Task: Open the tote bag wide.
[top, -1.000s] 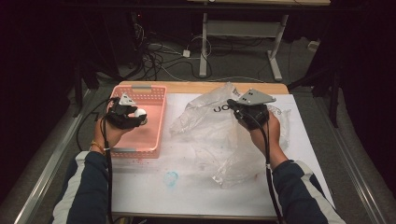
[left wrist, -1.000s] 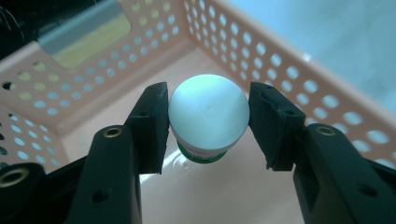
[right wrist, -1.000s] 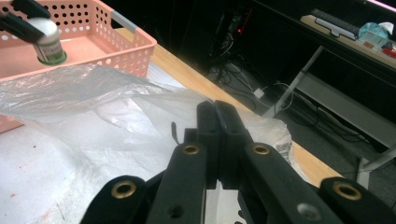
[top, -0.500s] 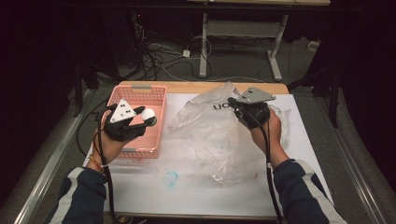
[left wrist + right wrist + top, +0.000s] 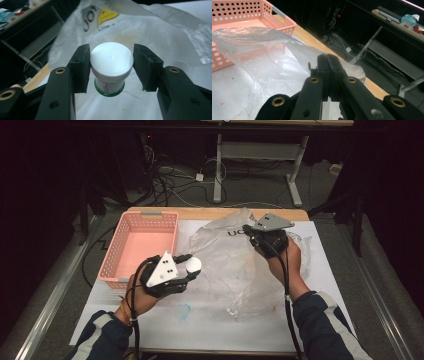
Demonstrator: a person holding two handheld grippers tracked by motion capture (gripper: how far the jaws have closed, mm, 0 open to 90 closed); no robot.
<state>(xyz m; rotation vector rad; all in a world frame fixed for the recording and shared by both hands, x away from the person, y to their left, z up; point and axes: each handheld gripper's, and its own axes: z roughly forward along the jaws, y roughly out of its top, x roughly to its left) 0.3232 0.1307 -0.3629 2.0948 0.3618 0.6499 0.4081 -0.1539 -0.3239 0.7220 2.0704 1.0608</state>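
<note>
Small white-lidded plastic jar with a green base ring: sits between the jaws of the left gripper, carried above the white table sheet, just right of the pink perforated plastic basket and at the left edge of the clear crumpled plastic bag. In the left gripper view, the left pad presses the lid's side; the right pad stands just beside the lid, contact there unclear. Jar is off the table, so it counts as gripped.

Bag: lies spread over the sheet's middle, with dark printed letters and a yellow mark near its far end. Right gripper has its jaws fully closed, pinching the bag's upper edge and lifting it off the sheet.

Basket: at the table's left, on the wooden far edge.
</note>
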